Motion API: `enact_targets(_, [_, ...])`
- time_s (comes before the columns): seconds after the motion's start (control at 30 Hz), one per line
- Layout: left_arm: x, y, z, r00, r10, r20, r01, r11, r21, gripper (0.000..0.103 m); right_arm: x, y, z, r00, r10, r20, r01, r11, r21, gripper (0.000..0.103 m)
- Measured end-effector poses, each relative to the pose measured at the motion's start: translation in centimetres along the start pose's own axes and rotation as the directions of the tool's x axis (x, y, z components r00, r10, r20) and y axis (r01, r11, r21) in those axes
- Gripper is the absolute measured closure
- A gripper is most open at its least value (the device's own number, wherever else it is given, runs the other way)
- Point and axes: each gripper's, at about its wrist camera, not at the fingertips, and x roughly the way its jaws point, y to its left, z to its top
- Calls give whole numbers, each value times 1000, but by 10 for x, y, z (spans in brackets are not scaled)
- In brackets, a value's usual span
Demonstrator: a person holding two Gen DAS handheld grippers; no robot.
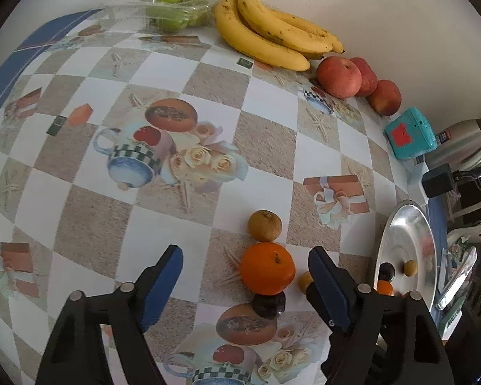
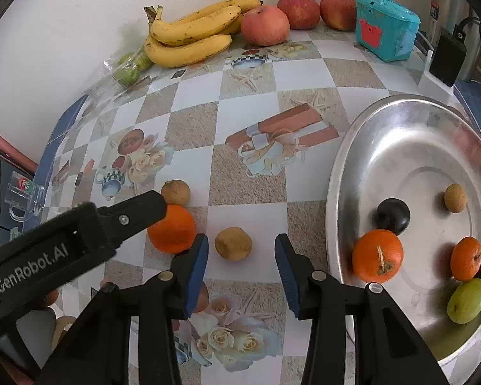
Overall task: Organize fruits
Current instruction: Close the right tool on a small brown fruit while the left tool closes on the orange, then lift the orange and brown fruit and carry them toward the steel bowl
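My left gripper (image 1: pixel 245 272) stands open astride the orange (image 1: pixel 267 268); firm, smooth, grip its widest girth. My right gripper (image 2: pixel 240 255), part open and empty, flanks the small brown fruit (image 2: pixel 233 243) beside the tray (image 2: pixel 343 160).

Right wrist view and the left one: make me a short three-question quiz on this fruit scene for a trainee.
1. True or false: the bananas lie in the metal tray.
2. How many apples are in view?
3. Which fruit sits between the fingers of the left gripper? A: orange. B: apple. C: banana.
Key: 1 false; 2 three; 3 A.
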Motion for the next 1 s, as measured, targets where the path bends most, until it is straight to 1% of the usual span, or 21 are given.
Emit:
enact_targets(0.03, [3, -1, -1, 1000, -2, -6, 2, 1000, 0, 21, 2, 0, 0, 1000, 4, -3, -4, 1000, 0, 61])
enact_targets(0.1, [6, -3, -2, 1000, -8, -16, 9, 1000, 4, 25, 5, -2, 0, 1000, 11, -7, -11, 1000, 4, 62])
enact_targets(0.2, [9, -7, -4, 1000, -7, -17, 7, 1000, 16, 27, 9, -3, -1, 1000, 17, -12, -17, 1000, 11, 63])
enact_targets(0.27, [11, -9, -4, 1000, -8, -22, 8, 1000, 26, 37, 10, -3, -1, 1000, 22, -12, -22, 1000, 12, 65])
enact_targets(0.33, [13, -10, -5, 1000, -7, -29, 7, 1000, 29, 38, 12, -4, 0, 999, 32, -13, -31, 999, 15, 65])
enact_targets(0.4, [15, -11, -5, 999, -7, -32, 7, 1000, 29, 45, 12, -3, 0, 1000, 29, -8, -29, 1000, 7, 65])
enact_targets(0.43, [15, -11, -5, 999, -8, -34, 9, 1000, 28, 50, 12, -3, 0, 1000, 26, -6, -26, 1000, 3, 65])
enact_targets(0.5, [16, -11, -6, 999, -15, -39, 16, 999, 27, 53, 12, -3, 0, 1000, 27, -5, -27, 1000, 3, 65])
enact_targets(0.57, [16, -12, -6, 999, -21, -37, 22, 999, 28, 60, 12, -3, 0, 1000, 29, -4, -29, 1000, 5, 66])
enact_targets(0.63, [15, -14, -6, 999, -16, -34, 17, 999, 33, 60, 12, -4, -1, 999, 35, -4, -35, 999, 9, 70])
enact_targets(0.7, [15, -14, -6, 999, -13, -32, 14, 999, 36, 60, 12, -5, -1, 999, 43, -2, -43, 999, 14, 72])
enact_targets(0.83, [15, -14, -7, 999, -13, -31, 14, 999, 34, 60, 12, -6, -1, 999, 38, 4, -39, 999, 17, 79])
enact_targets(1.0, [14, -14, -7, 1000, -7, -29, 8, 999, 37, 60, 11, -7, -1, 999, 42, 6, -42, 999, 20, 79])
